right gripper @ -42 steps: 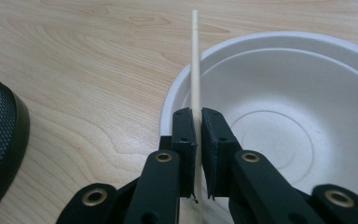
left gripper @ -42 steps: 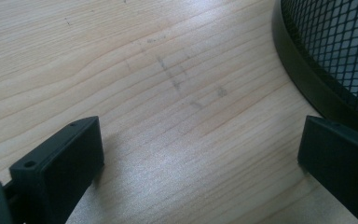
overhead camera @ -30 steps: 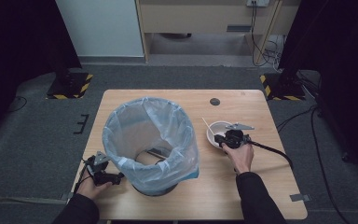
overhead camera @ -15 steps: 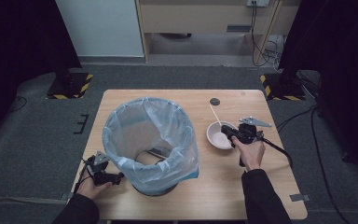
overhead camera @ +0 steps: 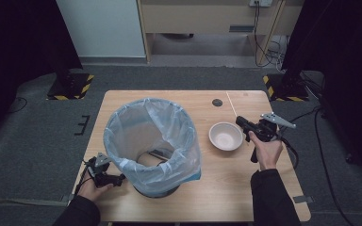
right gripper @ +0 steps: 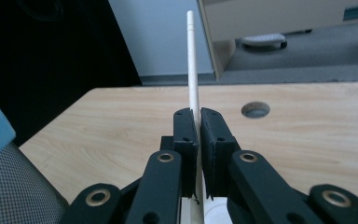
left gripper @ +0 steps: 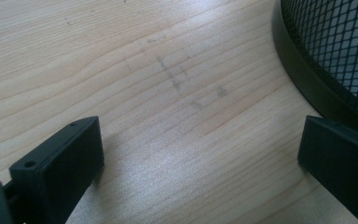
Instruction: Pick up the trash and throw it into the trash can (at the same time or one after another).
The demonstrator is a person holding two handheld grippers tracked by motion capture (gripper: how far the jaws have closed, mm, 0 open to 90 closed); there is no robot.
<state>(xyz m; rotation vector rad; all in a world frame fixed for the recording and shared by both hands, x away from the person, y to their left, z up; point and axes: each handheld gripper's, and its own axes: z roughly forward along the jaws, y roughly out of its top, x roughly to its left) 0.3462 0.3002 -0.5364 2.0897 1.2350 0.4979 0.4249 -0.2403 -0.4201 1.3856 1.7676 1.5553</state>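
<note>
Resting on the surface [overhead camera: 226, 188] at far left, the left gripper [overhead camera: 104, 175] keeps its fingers [left gripper: 56, 163] spread beside the mesh bin [left gripper: 335, 51]. A blue bag [overhead camera: 153, 136] lines that bin. Right of it sits an empty white bowl [overhead camera: 225, 136]. The right gripper [right gripper: 196, 135] pinches a thin white stick [right gripper: 192, 60], seen plainly in its own view.

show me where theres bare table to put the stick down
Bare wood lies along the far edge of the table behind the bin, and on the near right corner below the bowl. It is crowded between bin and bowl, beside the right gripper holding the stick.
</note>
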